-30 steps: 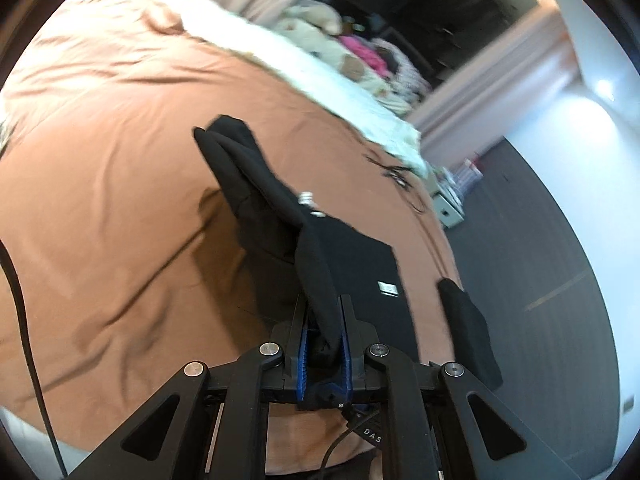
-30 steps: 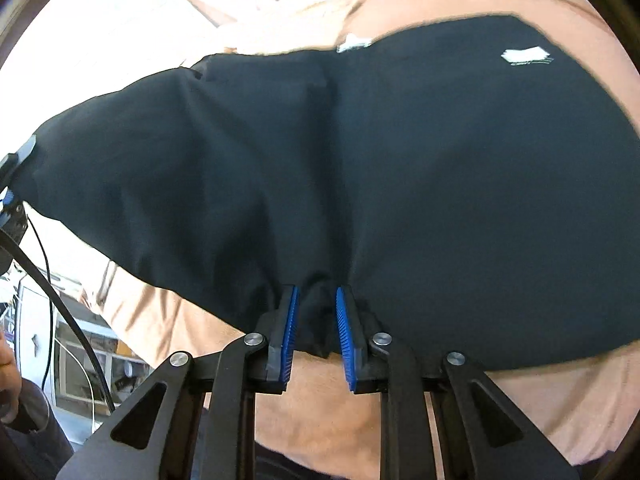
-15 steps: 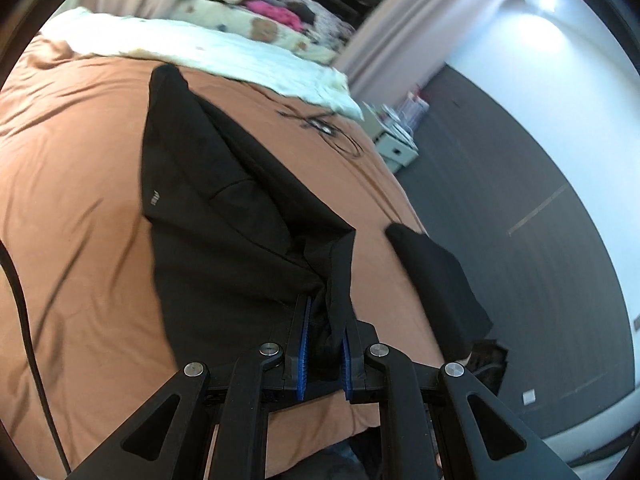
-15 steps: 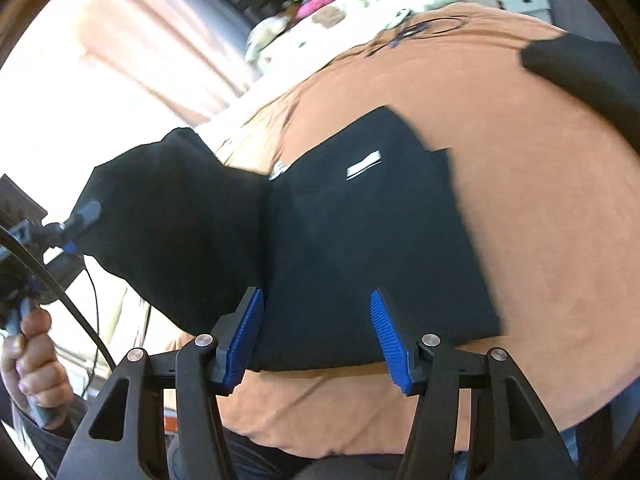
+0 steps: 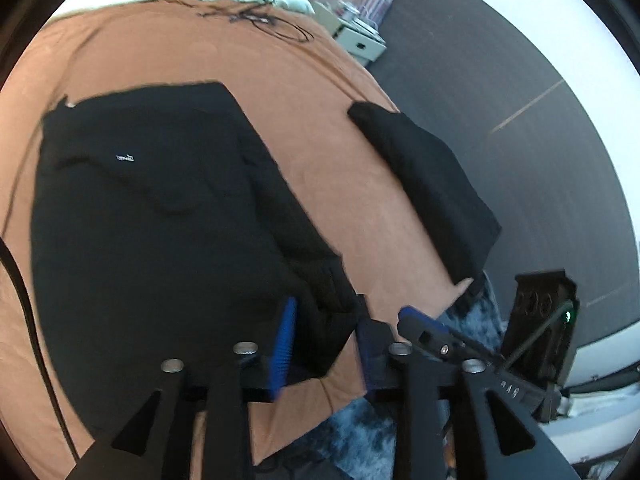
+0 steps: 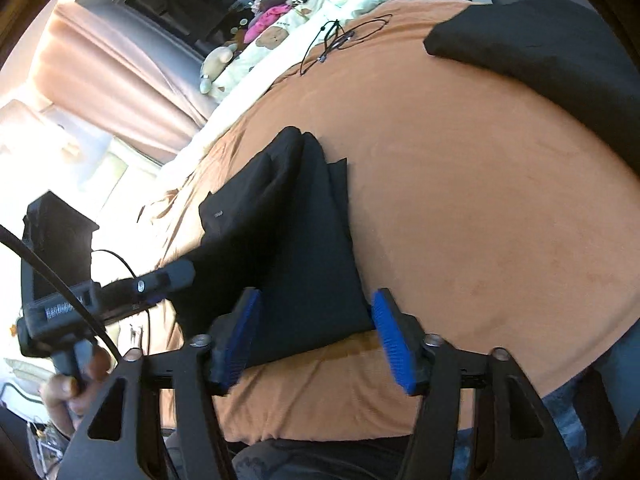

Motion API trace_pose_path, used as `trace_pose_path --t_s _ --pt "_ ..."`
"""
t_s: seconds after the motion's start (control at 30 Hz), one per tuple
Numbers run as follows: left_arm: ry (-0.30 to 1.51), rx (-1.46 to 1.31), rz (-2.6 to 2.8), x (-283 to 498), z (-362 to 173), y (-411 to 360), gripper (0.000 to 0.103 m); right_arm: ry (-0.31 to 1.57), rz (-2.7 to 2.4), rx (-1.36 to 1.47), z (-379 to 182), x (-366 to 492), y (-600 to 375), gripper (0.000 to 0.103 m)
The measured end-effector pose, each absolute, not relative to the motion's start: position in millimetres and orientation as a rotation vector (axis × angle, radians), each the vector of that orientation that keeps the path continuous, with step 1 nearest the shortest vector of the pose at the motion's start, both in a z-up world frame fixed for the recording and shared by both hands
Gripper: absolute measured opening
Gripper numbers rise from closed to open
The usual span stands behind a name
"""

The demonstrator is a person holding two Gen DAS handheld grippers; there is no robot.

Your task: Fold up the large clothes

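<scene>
A black garment (image 5: 152, 216) lies folded on a bed covered with an orange-brown sheet (image 5: 304, 92), toward the near edge. In the left wrist view, the left gripper (image 5: 326, 344) hovers at that near edge with its blue-padded jaws spread apart; a bunched corner of the garment sits between the pads, but they are not clamped on it. A small white label (image 5: 125, 157) shows on the upper layer of cloth; its writing is too small to read.

In the right wrist view, the right gripper (image 6: 316, 336) also stands with jaws wide apart, holding nothing. The garment's (image 6: 296, 248) near end lies between and just beyond its blue pads, flat on the sheet. The left gripper's (image 6: 176, 274) tip is seen at the left, touching the garment's left side, held by a hand (image 6: 72, 388).

A second folded black garment (image 5: 428, 184) lies well apart, at the bed's right edge. A thin black cable (image 6: 340, 38) lies coiled on the far part of the sheet, near a cream blanket with bear prints (image 6: 276, 40). A white bedside cabinet (image 5: 360, 40) stands beyond the bed.
</scene>
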State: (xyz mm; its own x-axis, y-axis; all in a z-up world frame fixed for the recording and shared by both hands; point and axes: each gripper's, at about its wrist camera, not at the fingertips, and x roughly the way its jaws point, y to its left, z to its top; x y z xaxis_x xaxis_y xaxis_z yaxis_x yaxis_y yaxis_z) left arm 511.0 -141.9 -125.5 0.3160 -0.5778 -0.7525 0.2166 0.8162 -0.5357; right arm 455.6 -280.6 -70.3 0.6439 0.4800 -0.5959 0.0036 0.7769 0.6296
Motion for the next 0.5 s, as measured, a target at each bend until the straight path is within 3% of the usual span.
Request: trace_pose_path --t_s 0.03,0.1,0.13,0.5 --pt "1.132 -0.393 -0.558 509.4 -124.9 -137.1 0.057 0.833 0.3 0.644 -65.8 453.1 -282.8 0.072" --pt "1.098 -0.412 -0.549 502.3 -118.0 -124.1 0.071 0.834 0.341 0.661 -65.2 458.5 -278.3 0.072" --pt "1.072 -0.417 -0.527 499.3 -112.9 -112.3 0.073 0.835 0.356 0.668 -68.5 464.0 -277.8 0.072" --pt "1.089 -0.44 -0.215 470.2 -139.8 -14.7 0.074 0.915 0.469 0.589 -89.3 525.9 -233.2 0.072"
